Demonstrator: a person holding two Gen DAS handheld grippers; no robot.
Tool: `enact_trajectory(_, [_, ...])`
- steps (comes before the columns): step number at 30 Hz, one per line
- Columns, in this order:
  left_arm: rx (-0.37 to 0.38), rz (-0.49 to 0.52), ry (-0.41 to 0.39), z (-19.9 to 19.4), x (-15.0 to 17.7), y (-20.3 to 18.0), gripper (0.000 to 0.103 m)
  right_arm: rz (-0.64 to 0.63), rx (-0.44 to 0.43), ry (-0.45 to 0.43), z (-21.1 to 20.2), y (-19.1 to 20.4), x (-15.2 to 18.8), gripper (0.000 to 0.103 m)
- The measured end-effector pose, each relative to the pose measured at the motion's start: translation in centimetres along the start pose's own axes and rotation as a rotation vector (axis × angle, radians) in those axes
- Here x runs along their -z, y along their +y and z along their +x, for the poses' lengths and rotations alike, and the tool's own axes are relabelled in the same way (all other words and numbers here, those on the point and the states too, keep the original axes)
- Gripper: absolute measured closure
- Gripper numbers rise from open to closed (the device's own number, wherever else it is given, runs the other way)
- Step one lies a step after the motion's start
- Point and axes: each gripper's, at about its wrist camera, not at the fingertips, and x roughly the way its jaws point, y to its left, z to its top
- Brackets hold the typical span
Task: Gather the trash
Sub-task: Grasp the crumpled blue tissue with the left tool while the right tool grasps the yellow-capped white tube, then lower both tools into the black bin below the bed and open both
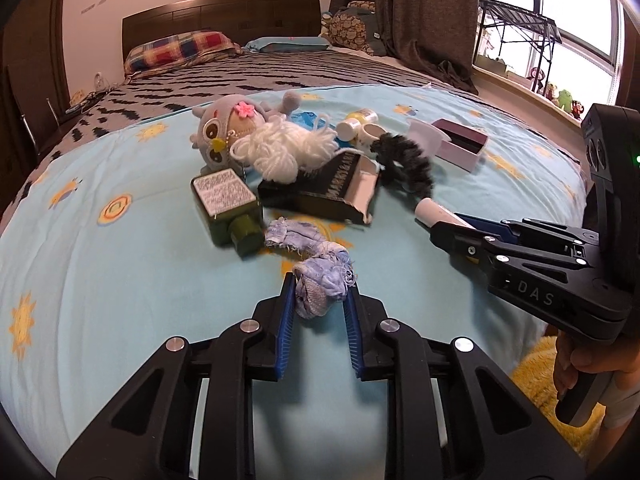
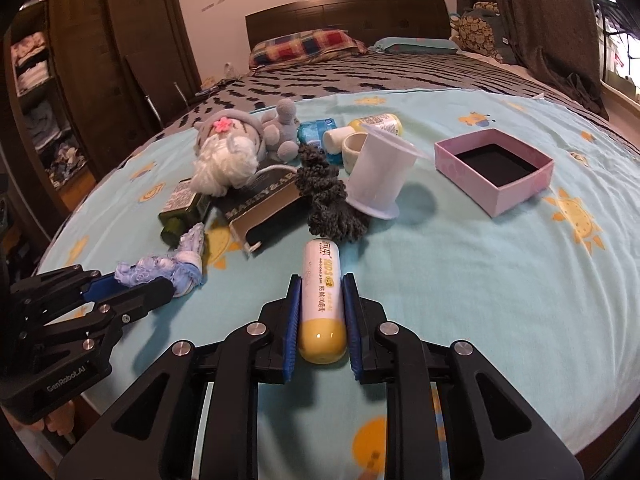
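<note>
Pointing steeply down at bed — left tongs (image 1: 320, 300) clamp blue rag (image 1: 320, 284), right tongs (image 2: 322, 312) clamp tube (image 2: 322, 300).

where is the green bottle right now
In the left wrist view the green bottle lies left of centre on the bed, beside the dark box, just beyond the blue rag.

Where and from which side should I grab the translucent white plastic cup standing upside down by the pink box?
Grip the translucent white plastic cup across its tapered middle wall, coming from the near side. It stands rim-down, and grey yarn crowds its left.
</note>
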Motion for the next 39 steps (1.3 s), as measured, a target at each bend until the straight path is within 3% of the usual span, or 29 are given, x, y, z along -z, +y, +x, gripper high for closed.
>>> enact_trajectory(13, [0.015,-0.013,-0.027,-7.6,5.7,-1.9,0.081,-0.059,0.002,0.003,-6.5,3.0,5.5,0.082])
enact_trajectory(19, [0.03,0.011,0.013,-8.9,9.2,-3.5,0.081,-0.079,-0.026,0.055,-7.5,3.5,8.8,0.082])
enact_trajectory(30, [0.098,-0.044,0.226,-3.9,16.6,-4.1,0.082,-0.063,-0.026,0.263,-3.3,3.1,15.8,0.082])
enact_trajectory(39, [0.141,-0.107,0.402,2.3,19.8,-3.7,0.082,0.042,-0.025,0.411,1.6,1.8,19.2,0.082])
